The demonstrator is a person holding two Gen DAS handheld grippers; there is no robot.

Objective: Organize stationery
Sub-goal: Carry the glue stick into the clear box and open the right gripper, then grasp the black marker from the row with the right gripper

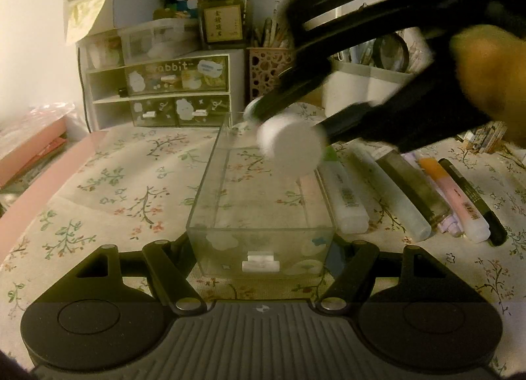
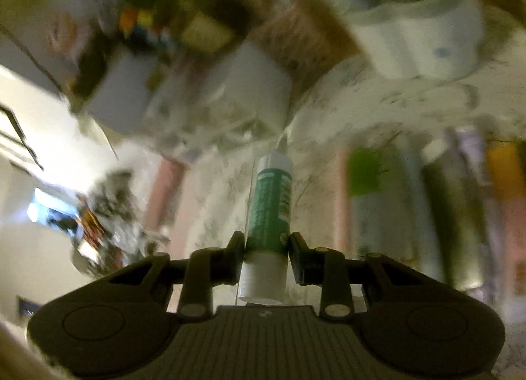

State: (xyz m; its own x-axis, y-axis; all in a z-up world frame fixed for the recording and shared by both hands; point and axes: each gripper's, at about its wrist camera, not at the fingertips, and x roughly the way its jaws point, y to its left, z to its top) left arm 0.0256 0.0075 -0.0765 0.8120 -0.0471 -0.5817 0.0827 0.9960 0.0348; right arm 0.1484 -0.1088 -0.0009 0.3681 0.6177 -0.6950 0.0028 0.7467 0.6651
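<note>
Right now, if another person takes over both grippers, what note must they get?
Left gripper: closed on the near end of the clear box, which stands on the floral cloth.
Right gripper: closed on a glue stick, held over the box, moving (blurred).
Box: looks empty.
Done: glue stick picked up.
Left: put it in the box, then the pens lying in a row on the cloth, right of the box.
</note>
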